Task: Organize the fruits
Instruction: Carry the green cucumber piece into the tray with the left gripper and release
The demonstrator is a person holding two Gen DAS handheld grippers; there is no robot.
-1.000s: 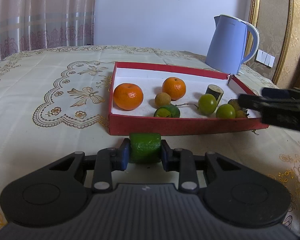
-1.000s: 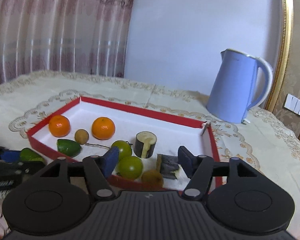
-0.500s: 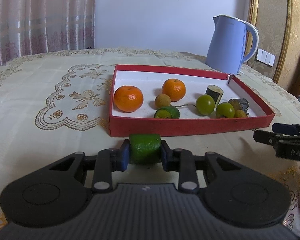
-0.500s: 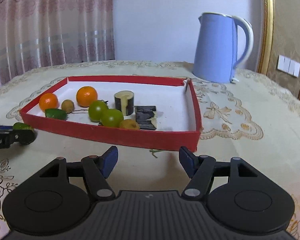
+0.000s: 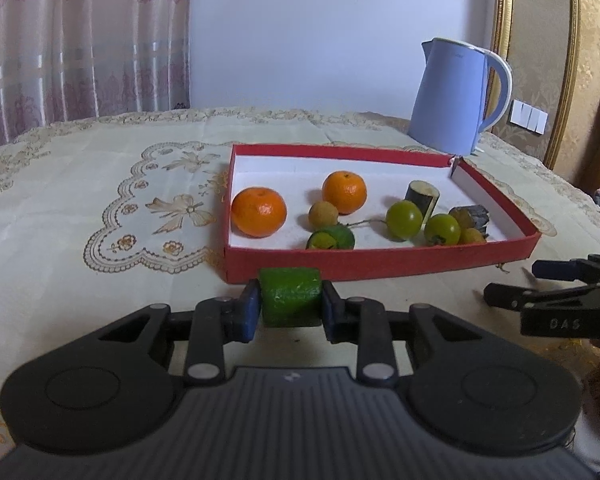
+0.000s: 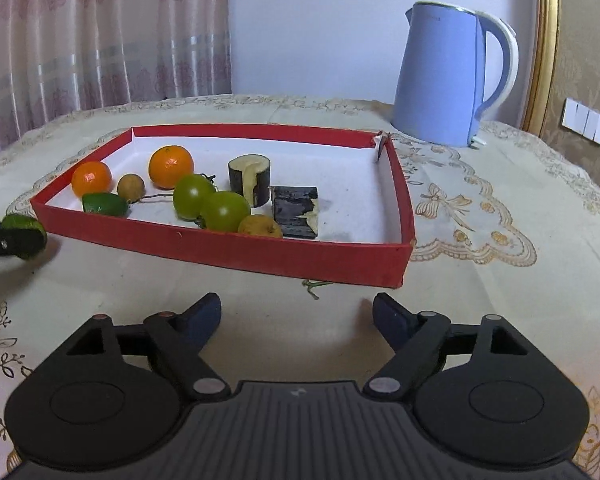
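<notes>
While my left tool (image 5: 291, 309) grips a green fruit chunk (image 5: 290, 295) just in front of the near wall of the red tray (image 5: 380, 266), my right tool (image 6: 297, 320) has pulled back out of the tray and dropped low over the tabletop (image 6: 480, 280). A second ago its pads straddled the dark chunk (image 6: 294, 211) at the tray's right end; now that chunk lies on the white floor of the tray, apart from me, and my right jaws are opening with nothing between them. I judge that piece delivered, so the right tool is free for another pick, and the green chunk in my left is the next thing to go over the wall.

Inside the tray sit two oranges (image 6: 171, 166), a small brown fruit (image 6: 131, 187), a green wedge (image 6: 105, 204), two green tomatoes (image 6: 225, 211), a yellow fruit (image 6: 260, 226) and a dark-skinned cylinder (image 6: 249, 179). A blue kettle (image 6: 440, 76) stands beyond the far right corner.

The only writing I can read is "DAS" on the side of my right tool in the left view; the kettle's faint marking is too small to make out.
</notes>
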